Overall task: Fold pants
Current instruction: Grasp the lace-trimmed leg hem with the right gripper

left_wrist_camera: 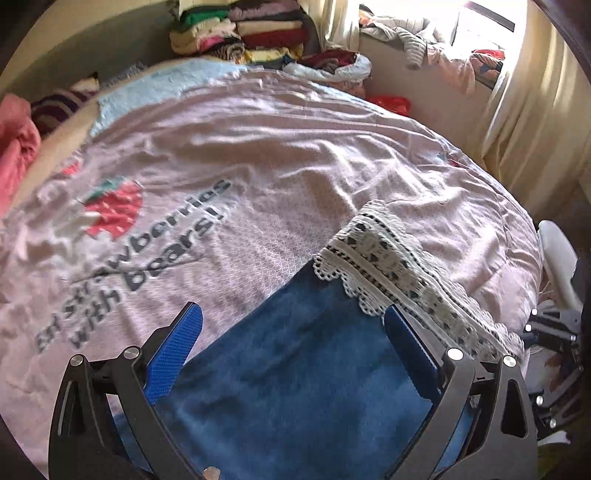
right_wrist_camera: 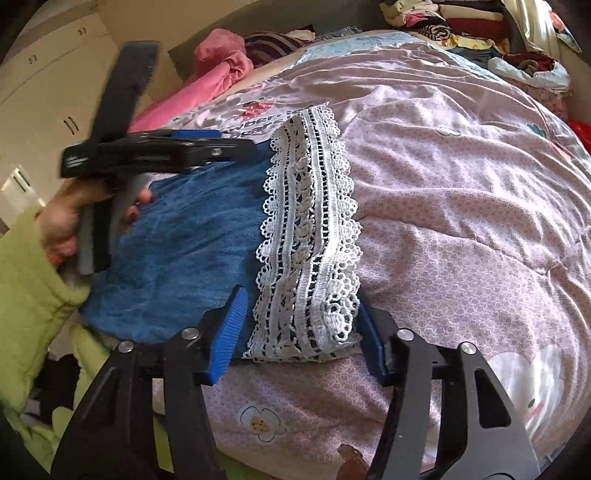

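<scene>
While the wide pink printed quilt (left_wrist_camera: pixel 295 155) carries everything, the blue denim pants with white lace cuffs (right_wrist_camera: pixel 177 236) lie bunched at its near edge, probably mid-fold. Left gripper (left_wrist_camera: pixel 291 332), jaws spread, hovers over the blue cloth; right gripper (right_wrist_camera: pixel 299 314), jaws apart, straddles the lace trim (right_wrist_camera: pixel 314 221), seemingly ready to pinch it. Beyond the quilt: stacked folded clothes (left_wrist_camera: pixel 240 33), cream curtain (left_wrist_camera: pixel 528 110).
</scene>
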`<state>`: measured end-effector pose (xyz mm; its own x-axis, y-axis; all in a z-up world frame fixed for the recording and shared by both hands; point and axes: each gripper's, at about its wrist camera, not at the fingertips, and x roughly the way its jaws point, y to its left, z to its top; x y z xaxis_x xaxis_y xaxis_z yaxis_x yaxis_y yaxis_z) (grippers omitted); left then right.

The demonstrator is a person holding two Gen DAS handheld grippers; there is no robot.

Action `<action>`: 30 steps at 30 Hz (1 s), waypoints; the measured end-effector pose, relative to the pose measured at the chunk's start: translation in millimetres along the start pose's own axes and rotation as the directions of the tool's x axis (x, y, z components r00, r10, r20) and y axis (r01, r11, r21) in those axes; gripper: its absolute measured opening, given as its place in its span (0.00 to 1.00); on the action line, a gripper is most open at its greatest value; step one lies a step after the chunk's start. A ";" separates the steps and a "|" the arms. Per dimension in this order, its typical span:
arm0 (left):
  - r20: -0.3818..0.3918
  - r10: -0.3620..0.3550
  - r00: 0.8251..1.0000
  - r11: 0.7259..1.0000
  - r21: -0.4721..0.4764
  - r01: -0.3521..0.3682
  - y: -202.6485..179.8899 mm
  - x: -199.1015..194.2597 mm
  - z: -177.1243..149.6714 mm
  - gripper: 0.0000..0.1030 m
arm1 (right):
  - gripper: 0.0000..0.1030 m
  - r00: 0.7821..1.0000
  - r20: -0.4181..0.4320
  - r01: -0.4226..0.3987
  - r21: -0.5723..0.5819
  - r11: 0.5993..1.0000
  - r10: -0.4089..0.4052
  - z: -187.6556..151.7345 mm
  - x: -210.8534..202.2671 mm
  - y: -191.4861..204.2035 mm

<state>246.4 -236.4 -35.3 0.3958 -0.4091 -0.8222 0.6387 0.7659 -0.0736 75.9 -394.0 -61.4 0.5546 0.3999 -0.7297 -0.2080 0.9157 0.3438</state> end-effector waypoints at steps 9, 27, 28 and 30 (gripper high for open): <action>-0.027 -0.147 0.989 0.988 -0.042 0.146 3.1 33.1 3.0 0.72 | 0.41 0.998 0.000 -0.058 0.005 0.998 0.058 5.8 10.2 -4.7; 0.036 -0.223 0.974 0.973 -0.055 0.225 -7.9 9.2 1.7 0.22 | 0.18 0.993 0.014 -0.118 -0.093 0.989 0.120 17.5 3.6 28.0; 0.045 -0.228 0.973 0.971 -0.057 0.230 -6.9 5.9 1.0 0.22 | 0.18 0.993 0.016 -0.115 -0.099 0.988 0.117 18.8 3.2 30.7; 0.062 -0.233 0.970 0.970 -0.059 0.237 -4.9 -1.2 -0.5 0.21 | 0.18 0.993 0.022 -0.111 -0.108 0.988 0.114 20.8 0.0 36.4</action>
<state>242.4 -239.5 -34.2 0.2764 -0.6066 -0.7454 0.6738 0.6754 -0.2997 85.1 -361.5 -36.7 0.5447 0.5010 -0.6726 -0.3546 0.8643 0.3567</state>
